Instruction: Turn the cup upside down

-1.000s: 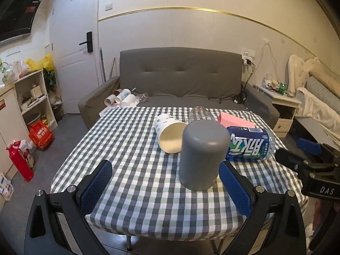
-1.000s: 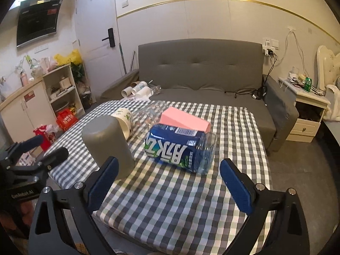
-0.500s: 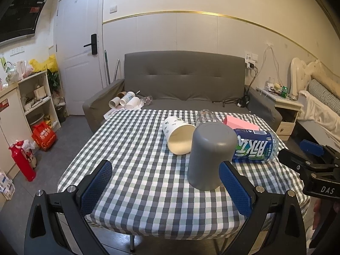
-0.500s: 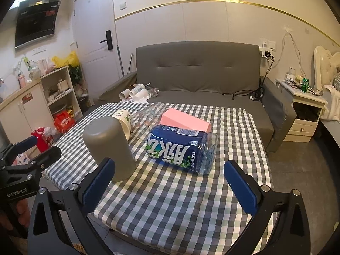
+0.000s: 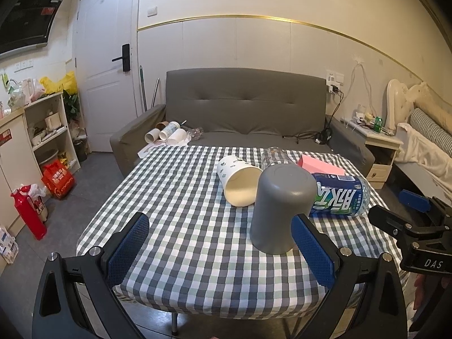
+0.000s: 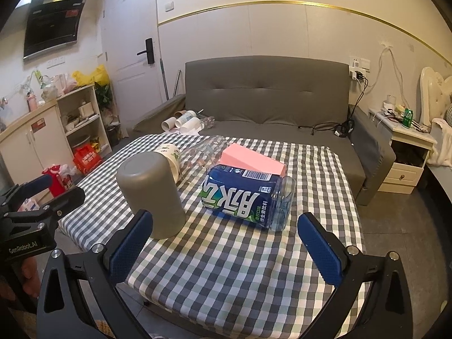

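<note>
Both views pulled back; grey cup sits inverted center-right, my left gripper and right gripper wide apart, empty.

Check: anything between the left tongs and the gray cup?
Nothing but bare checkered tablecloth lies between the open left tongs and the gray cup, per the left wrist view.

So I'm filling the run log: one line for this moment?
cup: upside down on table | left claw: open, empty | right claw: open, empty | flip: done
</note>
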The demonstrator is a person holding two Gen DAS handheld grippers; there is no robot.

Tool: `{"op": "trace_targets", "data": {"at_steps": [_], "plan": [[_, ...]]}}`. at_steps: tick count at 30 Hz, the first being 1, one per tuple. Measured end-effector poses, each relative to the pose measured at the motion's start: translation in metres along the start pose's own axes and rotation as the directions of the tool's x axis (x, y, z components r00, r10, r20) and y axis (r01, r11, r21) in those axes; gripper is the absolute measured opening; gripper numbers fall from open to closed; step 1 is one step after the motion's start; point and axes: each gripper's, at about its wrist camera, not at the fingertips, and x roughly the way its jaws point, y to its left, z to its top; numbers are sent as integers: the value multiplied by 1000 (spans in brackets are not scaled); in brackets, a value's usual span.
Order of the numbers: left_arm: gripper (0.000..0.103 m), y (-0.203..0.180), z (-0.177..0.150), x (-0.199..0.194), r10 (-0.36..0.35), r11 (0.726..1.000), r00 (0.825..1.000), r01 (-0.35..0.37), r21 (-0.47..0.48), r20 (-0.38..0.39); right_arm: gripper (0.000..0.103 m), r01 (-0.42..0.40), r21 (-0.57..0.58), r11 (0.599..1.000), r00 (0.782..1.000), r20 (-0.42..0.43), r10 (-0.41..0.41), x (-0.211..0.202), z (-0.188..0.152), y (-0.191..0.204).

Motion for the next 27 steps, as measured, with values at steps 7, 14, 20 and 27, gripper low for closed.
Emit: {"op": "trace_targets", "data": {"at_steps": [7, 14, 20, 27], "plan": [[103, 2, 2, 1, 5, 1000, 1000, -5, -17, -2, 103, 0, -3, 1000, 1000, -5, 0, 1, -1, 2], [103, 4, 1, 1, 11, 1000, 1000, -11, -18, 1, 103, 1, -2, 1000, 1000, -7, -1, 2, -2, 1], [103, 4, 1, 1, 12, 1000, 1000, -12, -17, 1, 103, 1, 0, 1000, 1000, -7, -1, 1, -2, 1], [103, 4, 1, 1, 10, 1000, 1000, -10, -17, 1, 103, 0, 2, 1000, 1000, -8, 0, 2, -2, 1]]}}
